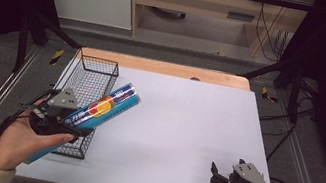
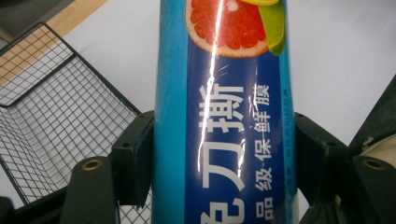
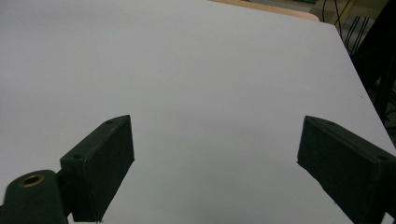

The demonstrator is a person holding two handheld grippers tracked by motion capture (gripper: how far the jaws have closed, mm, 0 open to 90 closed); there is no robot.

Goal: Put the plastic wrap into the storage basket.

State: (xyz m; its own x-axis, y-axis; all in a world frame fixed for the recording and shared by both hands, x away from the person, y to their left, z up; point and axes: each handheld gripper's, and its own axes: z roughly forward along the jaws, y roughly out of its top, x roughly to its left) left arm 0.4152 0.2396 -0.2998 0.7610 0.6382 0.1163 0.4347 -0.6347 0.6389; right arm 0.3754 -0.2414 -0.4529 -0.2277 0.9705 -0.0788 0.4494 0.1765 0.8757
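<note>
Left claw (image 2: 224,154) clamped on blue wrap box (image 2: 224,116), held tilted over near end of wire basket (image 1: 88,83) at worktop (image 1: 186,121) left edge; right claw (image 3: 215,163) wide, empty, resting at near-right corner, well apart.

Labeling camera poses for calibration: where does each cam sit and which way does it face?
High view: above the person's side, looking forward and down; both hands, left gripper, right gripper.
Left gripper view: rides the left gripper; fingers clamp the blue box.
Right gripper view: rides the right gripper; open fingers over the white board.
Shared: wire basket, high and left.
</note>
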